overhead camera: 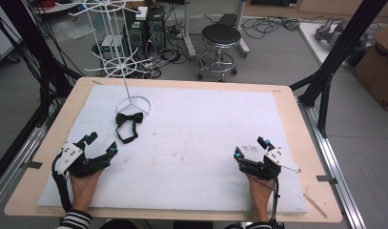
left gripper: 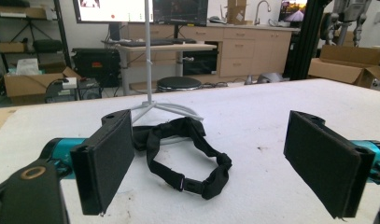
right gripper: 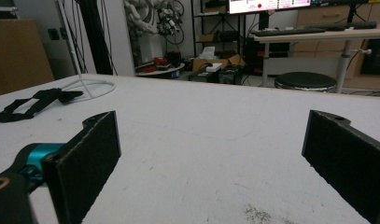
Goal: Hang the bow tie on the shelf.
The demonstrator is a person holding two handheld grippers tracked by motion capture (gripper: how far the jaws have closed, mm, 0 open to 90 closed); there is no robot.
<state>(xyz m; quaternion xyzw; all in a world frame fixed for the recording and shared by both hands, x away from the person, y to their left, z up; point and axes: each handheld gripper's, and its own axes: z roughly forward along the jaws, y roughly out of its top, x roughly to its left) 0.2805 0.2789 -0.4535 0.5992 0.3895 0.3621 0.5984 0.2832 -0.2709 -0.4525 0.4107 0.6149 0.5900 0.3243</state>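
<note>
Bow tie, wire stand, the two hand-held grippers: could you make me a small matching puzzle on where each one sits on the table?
Things:
1. bow tie
2. wire stand
3. left gripper
4. right gripper

Places or states:
A. jaws open, near right side of the white mat
B. upright, ring base at the far left of the mat
C. lying flat, just in front of the ring base
D. jaws open, near left, facing the black strap

Pairs: 1-C, 2-B, 3-D, 4-A

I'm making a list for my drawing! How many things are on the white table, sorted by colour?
Black: 3 - black fabric bow tie with strap, left gripper, right gripper
White: 1 - white wire display stand
Total: 4
</note>
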